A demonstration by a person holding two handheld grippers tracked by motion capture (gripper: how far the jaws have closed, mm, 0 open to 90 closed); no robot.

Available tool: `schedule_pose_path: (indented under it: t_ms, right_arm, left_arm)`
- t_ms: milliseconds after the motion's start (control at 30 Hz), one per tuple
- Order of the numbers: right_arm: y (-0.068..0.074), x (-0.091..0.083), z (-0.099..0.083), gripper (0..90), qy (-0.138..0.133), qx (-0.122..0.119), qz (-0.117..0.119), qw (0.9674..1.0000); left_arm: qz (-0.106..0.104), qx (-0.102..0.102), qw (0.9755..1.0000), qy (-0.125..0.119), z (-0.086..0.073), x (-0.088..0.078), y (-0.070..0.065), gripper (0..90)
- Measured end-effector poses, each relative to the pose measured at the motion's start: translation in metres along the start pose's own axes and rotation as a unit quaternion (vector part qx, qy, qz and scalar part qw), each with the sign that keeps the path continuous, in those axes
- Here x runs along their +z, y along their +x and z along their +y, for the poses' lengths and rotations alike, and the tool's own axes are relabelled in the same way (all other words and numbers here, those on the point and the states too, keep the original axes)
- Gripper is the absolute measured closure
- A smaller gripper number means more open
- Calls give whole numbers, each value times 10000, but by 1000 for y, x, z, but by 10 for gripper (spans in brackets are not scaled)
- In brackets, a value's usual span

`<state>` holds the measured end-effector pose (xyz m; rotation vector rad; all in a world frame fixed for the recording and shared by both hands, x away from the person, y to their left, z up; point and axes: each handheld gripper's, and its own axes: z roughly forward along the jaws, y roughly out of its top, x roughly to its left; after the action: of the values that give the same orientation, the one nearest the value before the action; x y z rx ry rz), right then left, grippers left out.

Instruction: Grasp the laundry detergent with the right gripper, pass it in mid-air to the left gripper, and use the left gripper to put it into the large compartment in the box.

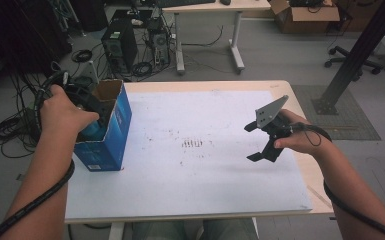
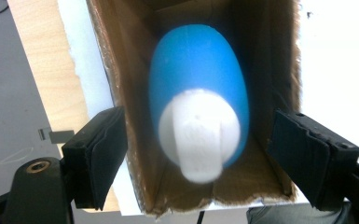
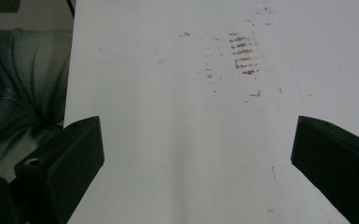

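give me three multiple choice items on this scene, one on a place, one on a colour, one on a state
1. Where is the bottle?
A. inside the box
B. on the white sheet
C. on the floor

2. What colour is the bottle's body?
A. red
B. blue
C. green

3. How are the left tongs?
A. shut on the bottle
B. shut on the box wall
C. open, apart from the bottle

Key: 1 A, cardboard walls surround it in the left gripper view; 2 B, blue body with white cap; 3 C, gaps show on both sides.
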<state>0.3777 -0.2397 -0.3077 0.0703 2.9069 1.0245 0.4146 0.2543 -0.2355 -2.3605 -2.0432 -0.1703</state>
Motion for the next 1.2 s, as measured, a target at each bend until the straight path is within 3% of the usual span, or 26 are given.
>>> schedule_pose_path:
  t_ms: [333, 500, 1000, 1133, 1200]
  right_arm:
    - [2, -1, 0, 24, -32, 20, -1, 10000]
    - [2, -4, 0, 24, -31, 5, -22, 10000]
    - [2, -8, 1, 24, -28, 10, -44, 10000]
    - [2, -11, 2, 24, -16, 4, -62, 10000]
    - [2, -12, 3, 24, 7, -1, -60, 10000]
  left_arm:
    - [-76, 303, 9994, -127, -2, -10, -6, 141]
    - [-63, 470, 9987, -194, -3, -15, -7, 61]
    - [-52, 846, 9960, -275, -6, -41, -15, 12]
    - [-97, 1090, 9936, -279, -6, -50, -21, 2]
    - [-122, 1324, 9909, -208, -5, -54, -27, 2]
